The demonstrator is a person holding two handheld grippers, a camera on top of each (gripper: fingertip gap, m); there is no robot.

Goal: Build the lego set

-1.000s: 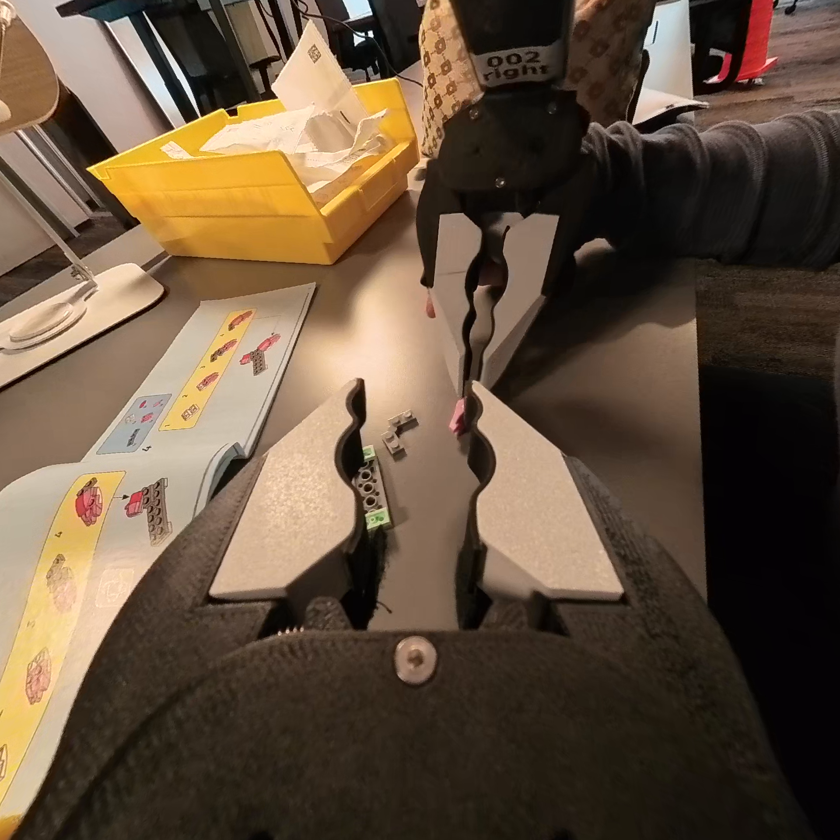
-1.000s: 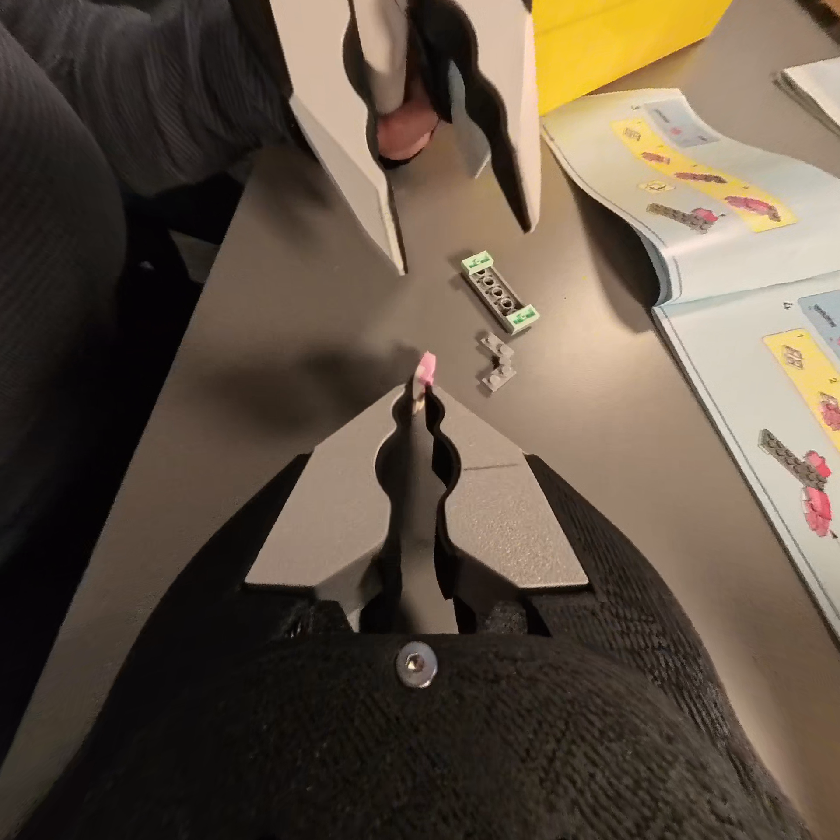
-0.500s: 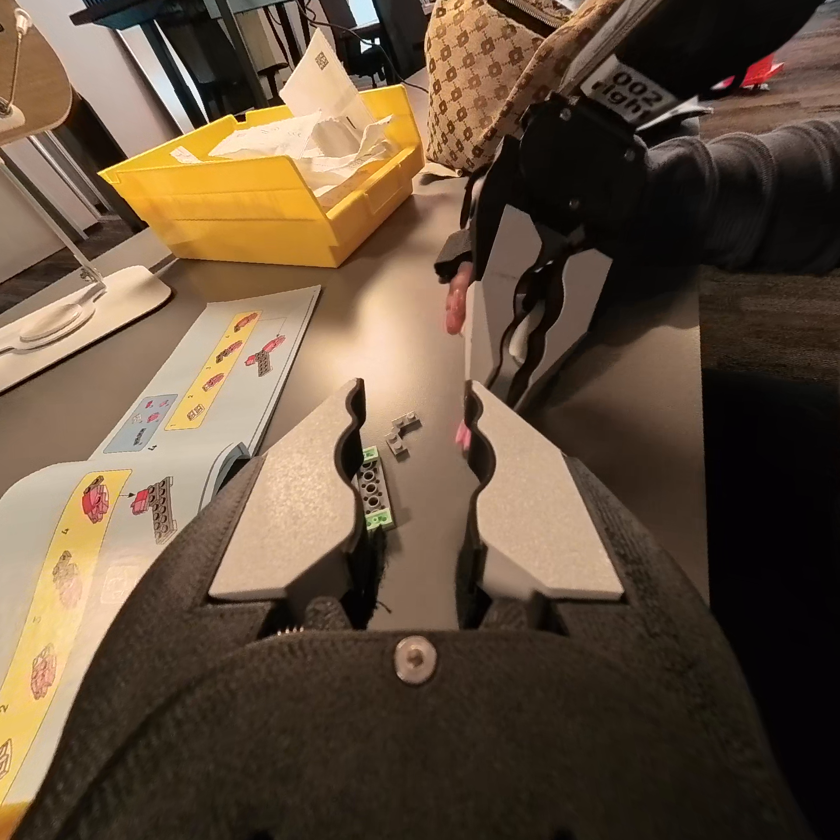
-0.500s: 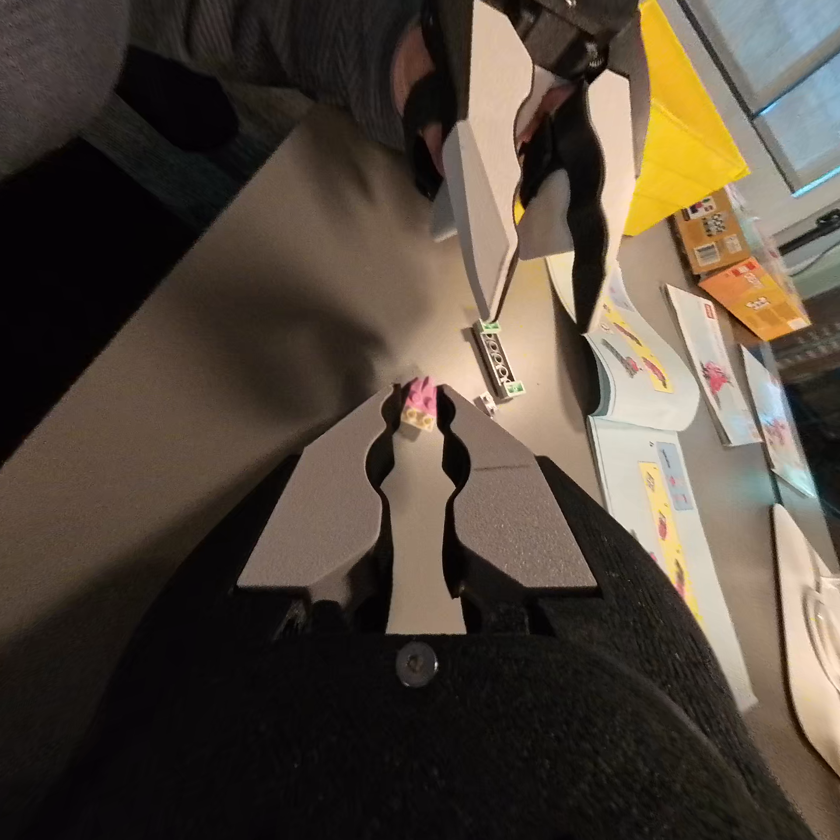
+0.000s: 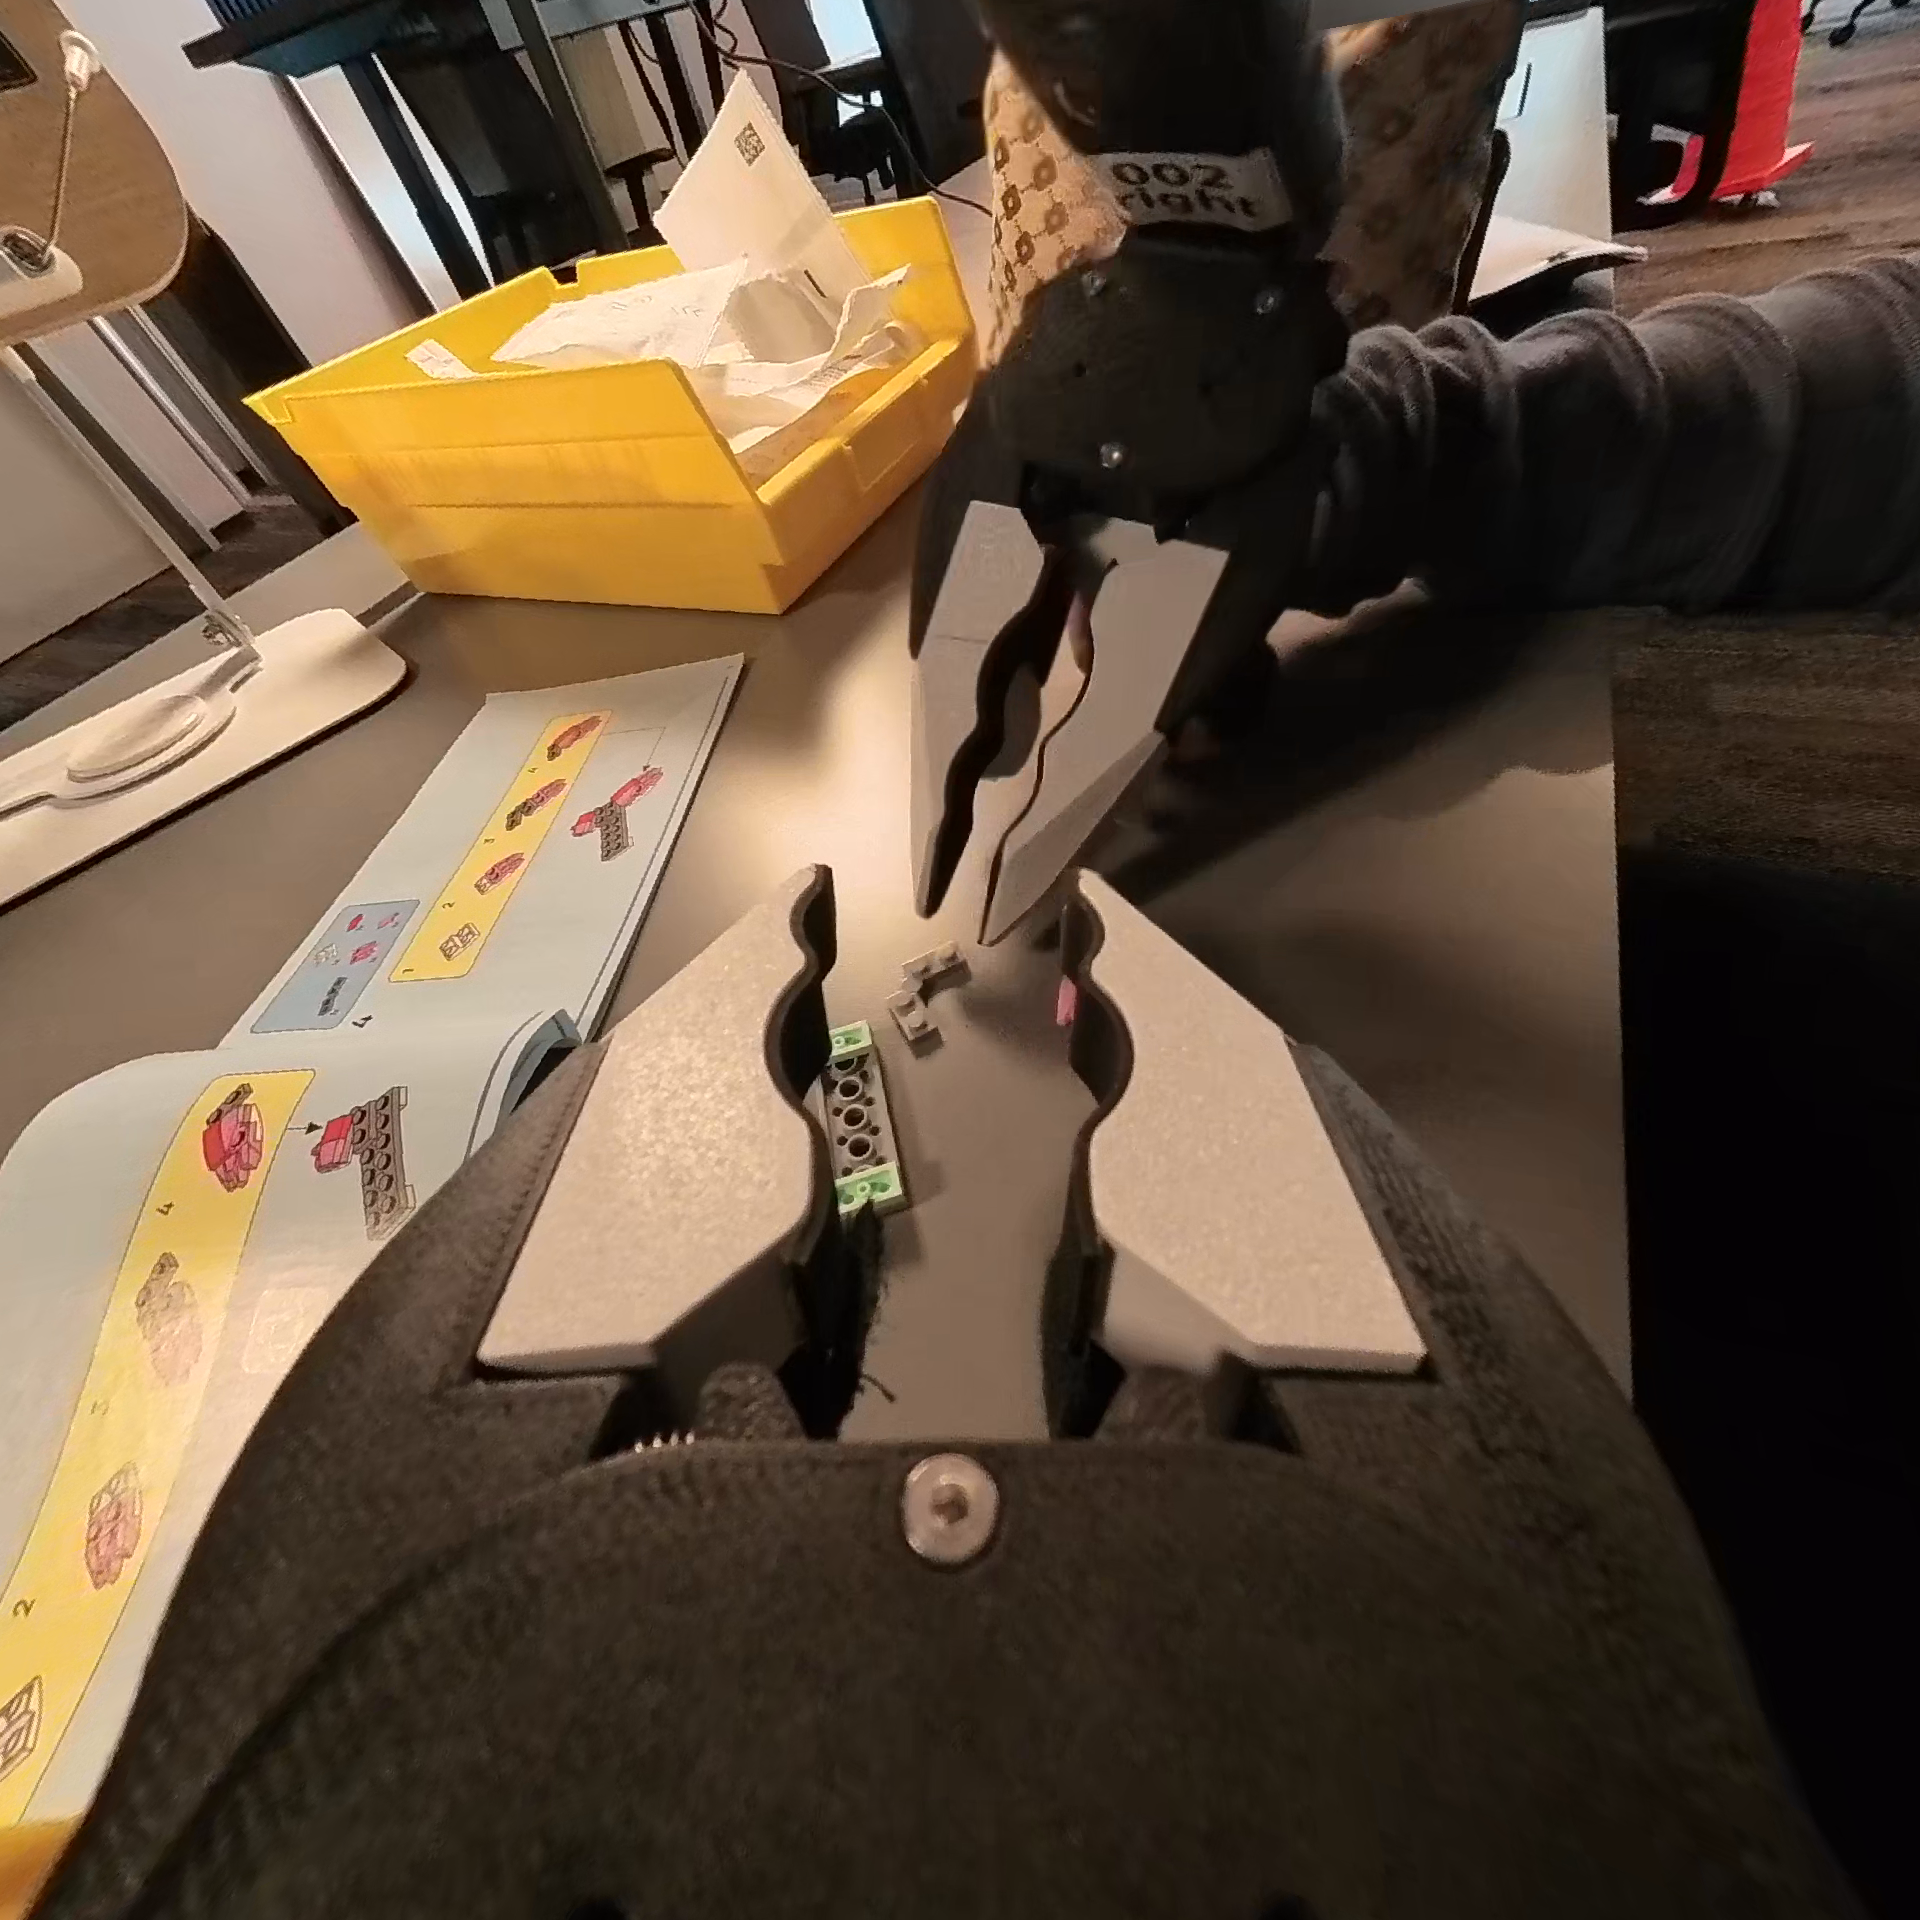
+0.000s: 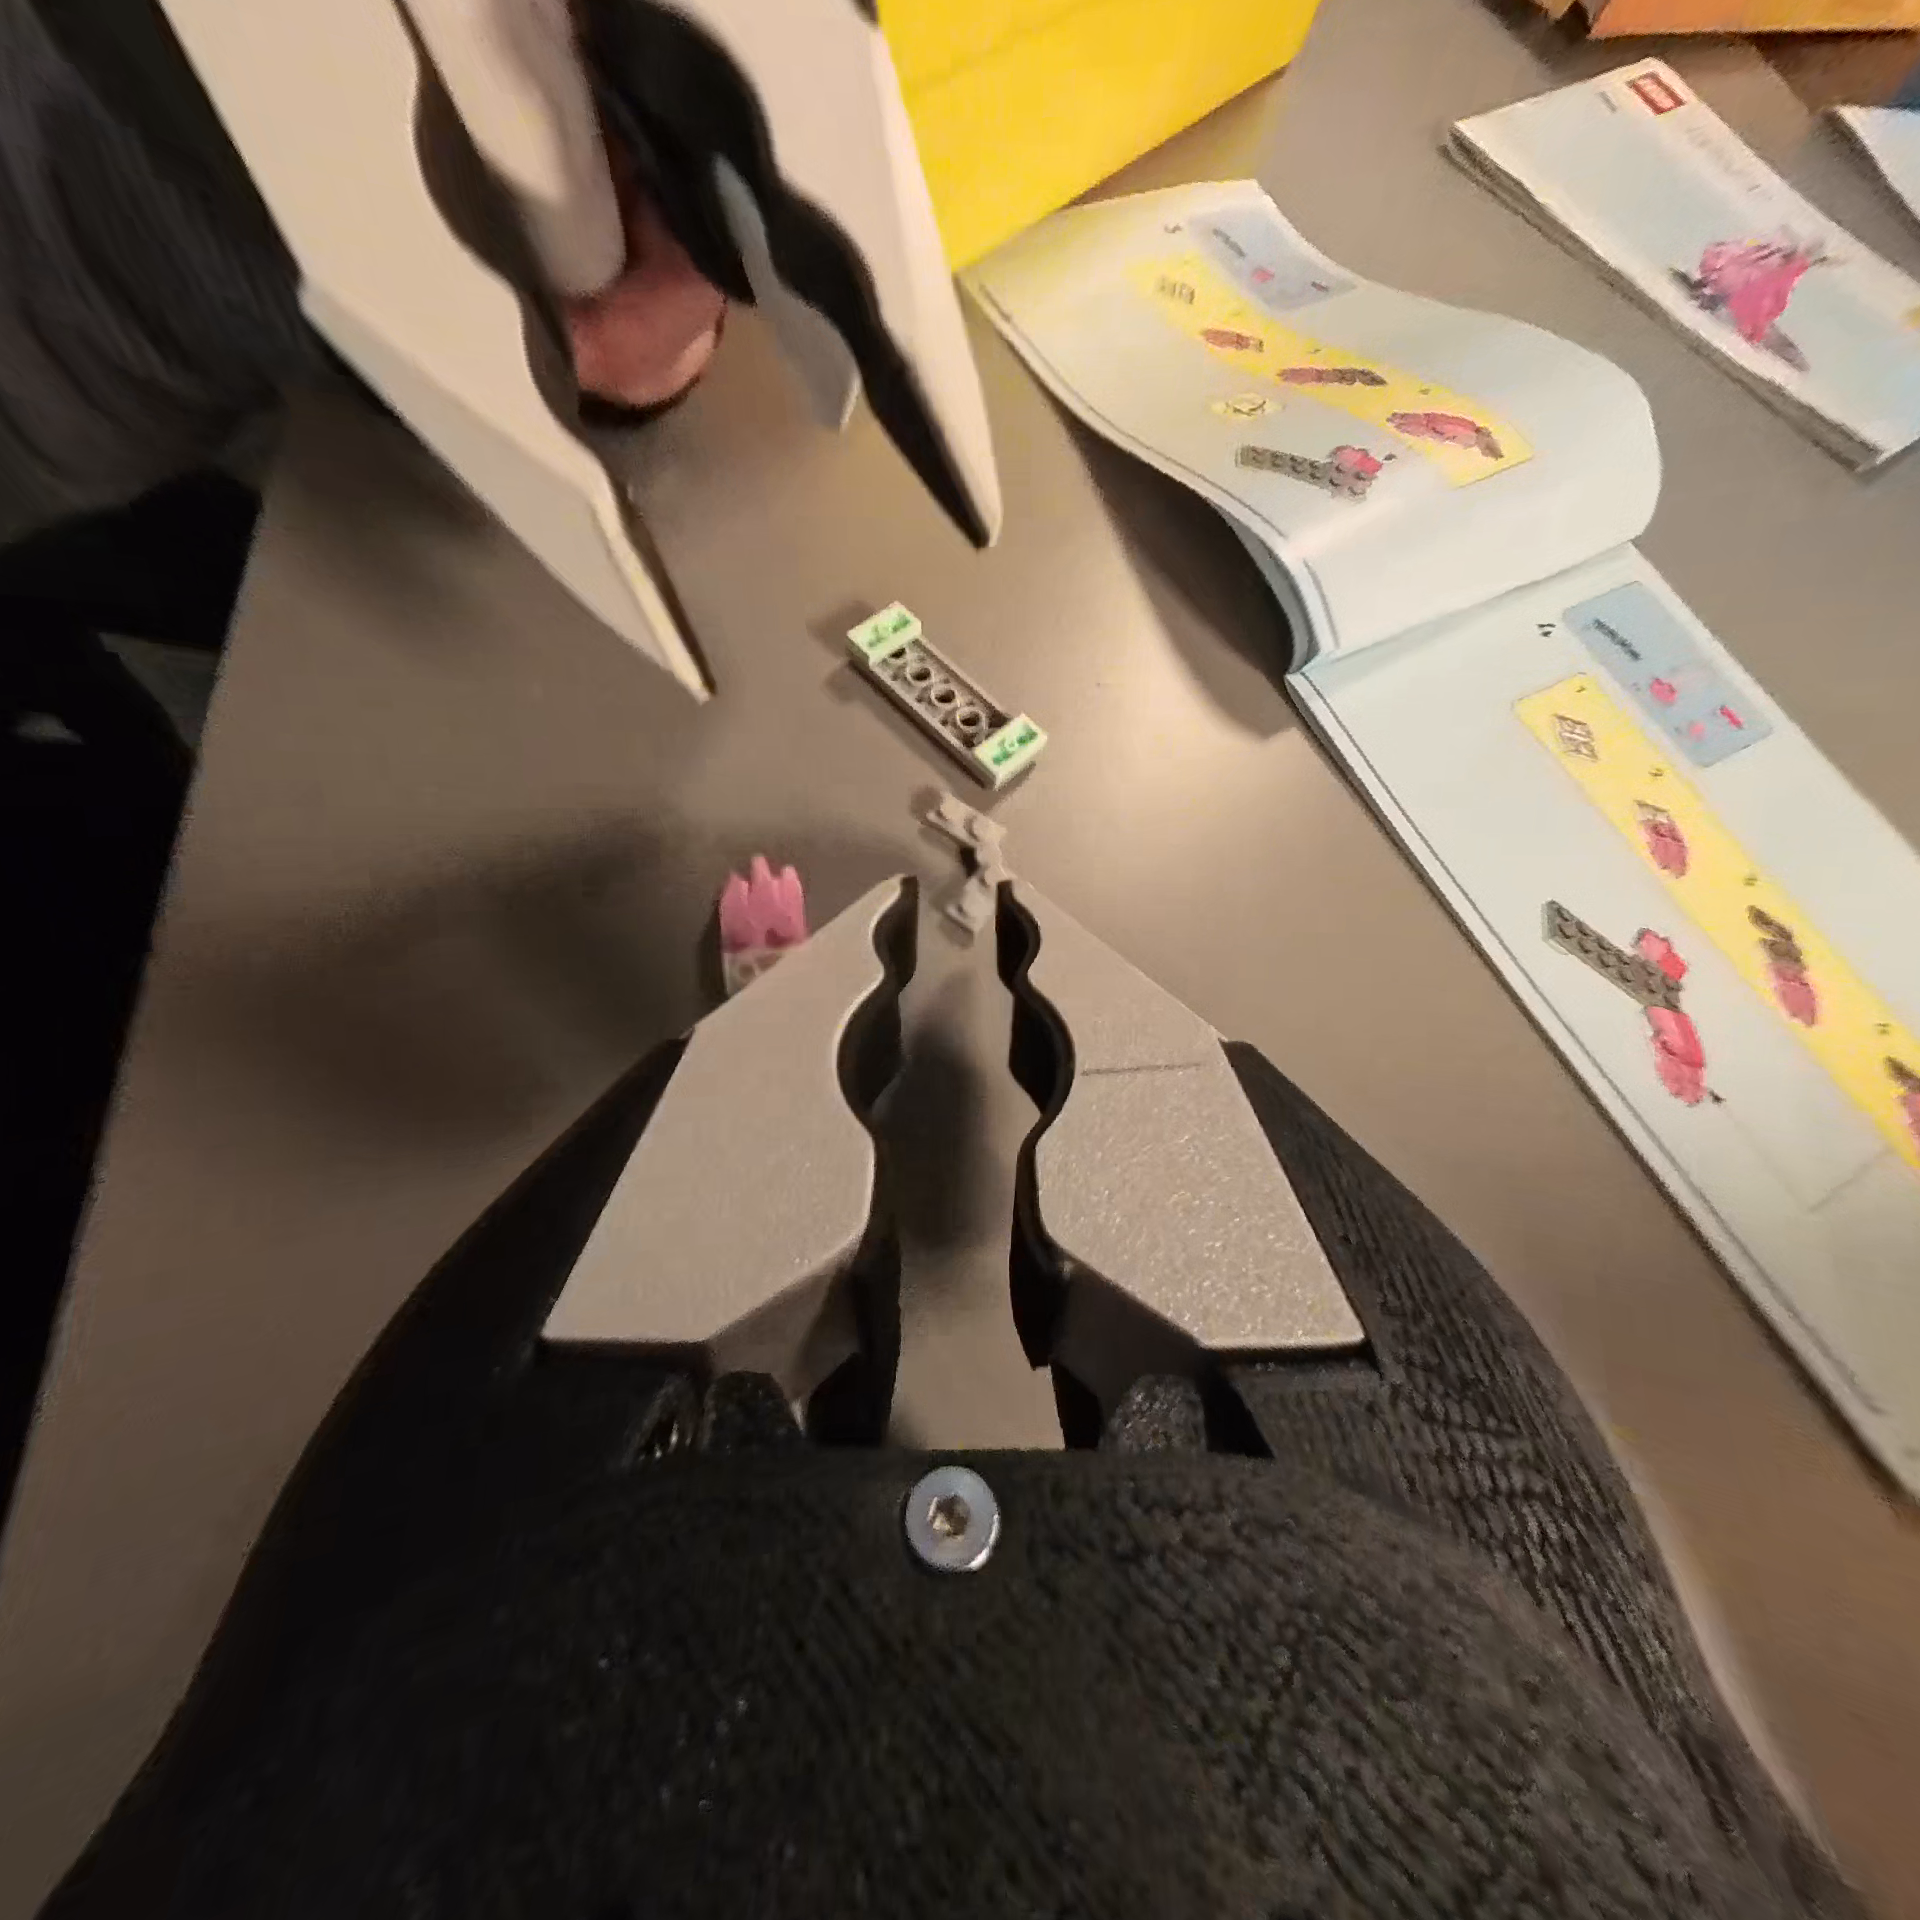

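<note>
Grey is the tabletop (image 6: 416, 790), and on it the small plastic building pieces lie apart, none joined to another as far as the views show: a dark grey studded plate with a pale green tile at each end (image 6: 945, 707), a little light grey angled piece (image 6: 966, 862) just beyond it, and a pink spiky piece on a pale base (image 6: 764, 920) off to the side. The left gripper (image 5: 945, 914) hangs above the studded plate with its fingers wide apart and nothing between them. The right gripper (image 6: 951, 894) has its fingers only narrowly parted, empty, tips just by the light grey piece, the pink piece lying outside one finger. An open pale blue instruction booklet (image 6: 1558, 727) and a yellow plastic bin of crumpled papers (image 5: 623, 468) lie nearby.
</note>
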